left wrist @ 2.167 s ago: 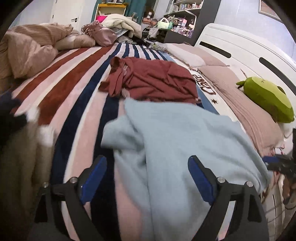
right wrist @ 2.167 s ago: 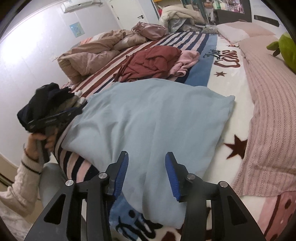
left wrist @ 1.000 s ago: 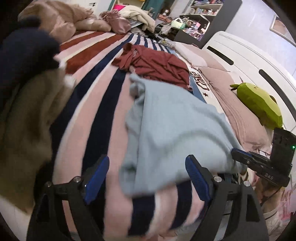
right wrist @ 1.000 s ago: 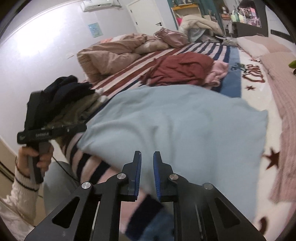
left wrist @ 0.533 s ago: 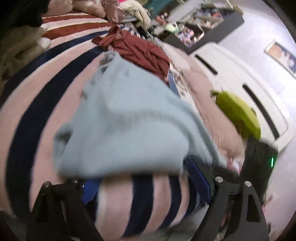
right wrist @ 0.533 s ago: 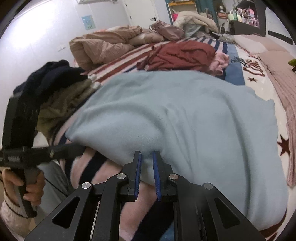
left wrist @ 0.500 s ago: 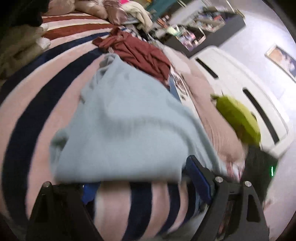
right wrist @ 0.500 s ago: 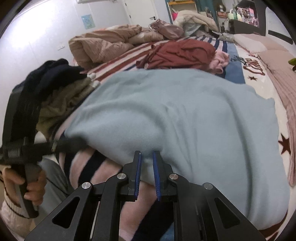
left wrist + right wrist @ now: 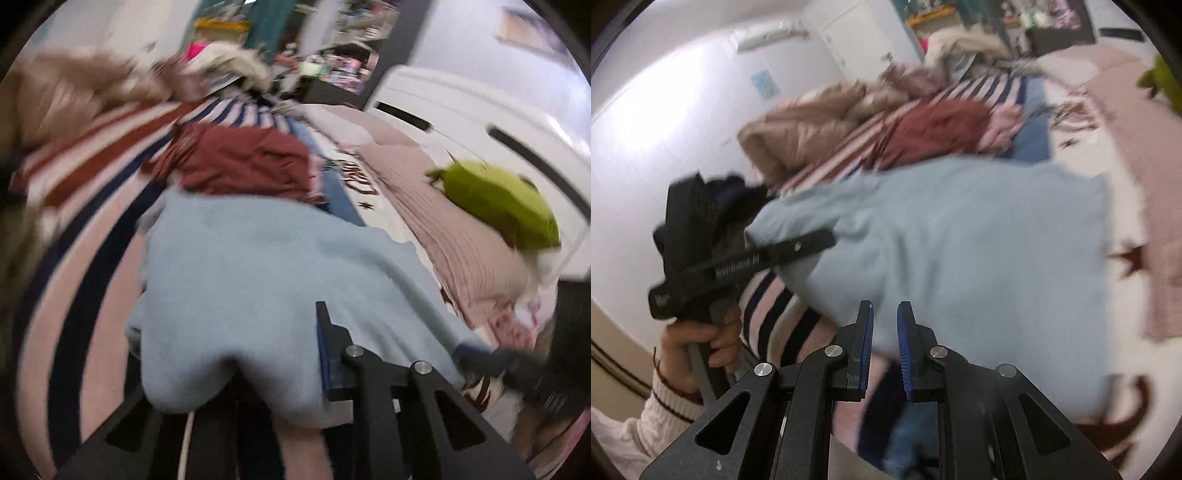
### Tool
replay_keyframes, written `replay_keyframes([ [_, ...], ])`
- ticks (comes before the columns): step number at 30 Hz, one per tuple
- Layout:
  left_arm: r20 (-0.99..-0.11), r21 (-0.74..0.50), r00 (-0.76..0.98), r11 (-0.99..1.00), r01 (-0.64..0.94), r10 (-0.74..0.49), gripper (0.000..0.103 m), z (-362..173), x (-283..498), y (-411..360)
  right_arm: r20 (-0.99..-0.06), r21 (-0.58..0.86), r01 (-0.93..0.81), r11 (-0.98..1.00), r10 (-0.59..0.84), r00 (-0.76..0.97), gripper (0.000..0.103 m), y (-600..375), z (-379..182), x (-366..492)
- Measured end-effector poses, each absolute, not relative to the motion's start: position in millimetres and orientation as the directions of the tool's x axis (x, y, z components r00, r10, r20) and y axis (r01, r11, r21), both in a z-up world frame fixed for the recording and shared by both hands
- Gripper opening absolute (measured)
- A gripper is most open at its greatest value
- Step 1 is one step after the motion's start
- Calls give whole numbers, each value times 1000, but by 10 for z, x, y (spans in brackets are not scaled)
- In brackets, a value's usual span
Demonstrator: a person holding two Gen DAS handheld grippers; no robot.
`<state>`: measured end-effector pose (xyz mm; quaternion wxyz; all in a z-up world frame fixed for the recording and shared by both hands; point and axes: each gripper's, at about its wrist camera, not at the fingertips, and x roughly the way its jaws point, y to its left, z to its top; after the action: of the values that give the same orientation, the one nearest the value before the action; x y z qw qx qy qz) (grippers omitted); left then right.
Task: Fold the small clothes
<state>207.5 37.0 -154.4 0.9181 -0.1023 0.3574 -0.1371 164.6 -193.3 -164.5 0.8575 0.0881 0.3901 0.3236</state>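
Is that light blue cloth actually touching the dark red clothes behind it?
Cannot tell. In both wrist views the light blue cloth meets the dark red clothes without a visible gap, but blur and the low angle hide whether they touch or merely overlap.

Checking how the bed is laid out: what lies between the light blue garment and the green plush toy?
In the left wrist view, a ribbed pink blanket lies between the light blue garment and the green plush toy.

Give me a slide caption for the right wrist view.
Right tool nearly closed on the near edge of the light blue garment spread across the striped blanket.
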Motion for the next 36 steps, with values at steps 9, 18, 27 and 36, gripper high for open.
replay_keyframes([
  [9,-685,-159,526,808,567,-504,18,-1449,2171,-793,-495,441,-352,826,551,672,11,-2974,-1312,1413],
  [18,-713,-274,335,684,676,-616,47,-1805,2078,-1139,-495,489,-285,825,531,688,11,-3326,-1446,1368],
  [27,-660,-302,412,724,621,-629,60,-1487,1725,-692,-482,429,-377,821,561,673,40,-3035,-1224,1483],
  [36,-651,-370,495,809,456,-576,62,-1622,1795,-53,-610,154,-514,844,491,622,66,-1965,-1180,1617],
])
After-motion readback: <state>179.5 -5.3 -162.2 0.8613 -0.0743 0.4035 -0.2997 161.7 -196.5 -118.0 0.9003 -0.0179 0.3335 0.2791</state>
